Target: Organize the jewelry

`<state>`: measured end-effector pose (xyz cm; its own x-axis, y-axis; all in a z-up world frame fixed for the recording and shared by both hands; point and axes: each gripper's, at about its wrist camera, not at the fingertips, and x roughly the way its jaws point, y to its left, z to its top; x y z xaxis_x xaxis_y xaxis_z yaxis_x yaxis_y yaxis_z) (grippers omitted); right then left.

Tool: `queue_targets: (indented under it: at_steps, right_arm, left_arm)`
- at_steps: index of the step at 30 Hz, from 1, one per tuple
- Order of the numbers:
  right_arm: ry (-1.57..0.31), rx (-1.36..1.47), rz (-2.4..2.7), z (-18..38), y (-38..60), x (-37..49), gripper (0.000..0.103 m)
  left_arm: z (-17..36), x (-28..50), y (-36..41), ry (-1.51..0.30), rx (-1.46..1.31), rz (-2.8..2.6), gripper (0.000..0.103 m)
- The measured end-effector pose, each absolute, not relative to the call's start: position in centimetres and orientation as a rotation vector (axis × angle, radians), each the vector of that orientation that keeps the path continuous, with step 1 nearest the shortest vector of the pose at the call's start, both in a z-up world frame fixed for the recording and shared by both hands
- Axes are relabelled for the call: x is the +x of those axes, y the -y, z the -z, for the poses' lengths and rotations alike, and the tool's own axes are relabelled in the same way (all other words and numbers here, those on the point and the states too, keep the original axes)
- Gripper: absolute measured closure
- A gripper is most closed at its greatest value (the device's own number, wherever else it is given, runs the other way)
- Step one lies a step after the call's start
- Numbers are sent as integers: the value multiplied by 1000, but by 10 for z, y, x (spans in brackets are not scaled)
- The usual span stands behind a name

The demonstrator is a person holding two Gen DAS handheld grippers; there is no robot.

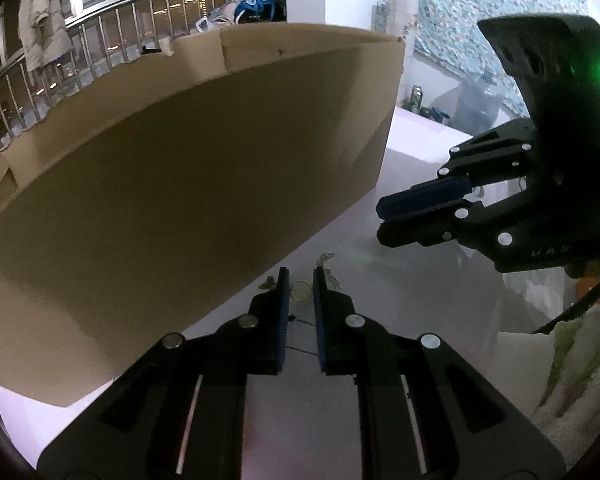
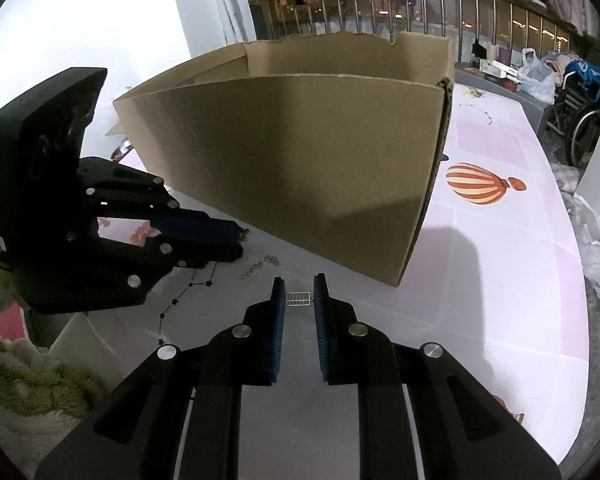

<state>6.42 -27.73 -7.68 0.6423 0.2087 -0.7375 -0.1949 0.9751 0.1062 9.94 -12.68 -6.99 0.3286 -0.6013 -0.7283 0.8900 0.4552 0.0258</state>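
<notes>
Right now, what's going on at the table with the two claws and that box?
A person holds two claws over a patterned tablecloth, beside an open cardboard box. The left claw is nearly closed around a small gold ring-shaped jewelry piece. The right claw is pinching a small silver rectangular piece at its tips. Neither piece is in the box yet.

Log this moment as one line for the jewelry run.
left gripper: shut on gold ring | right gripper: shut on small silver charm | cardboard box: open-topped, beyond both
</notes>
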Motion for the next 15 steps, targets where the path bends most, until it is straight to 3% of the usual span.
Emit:
queue_targets:
  at_steps: [15]
  right_arm:
    - [-693, -14, -248, 14, 268, 46, 88]
  left_arm:
    - [-5, 76, 81, -576, 343, 955, 92]
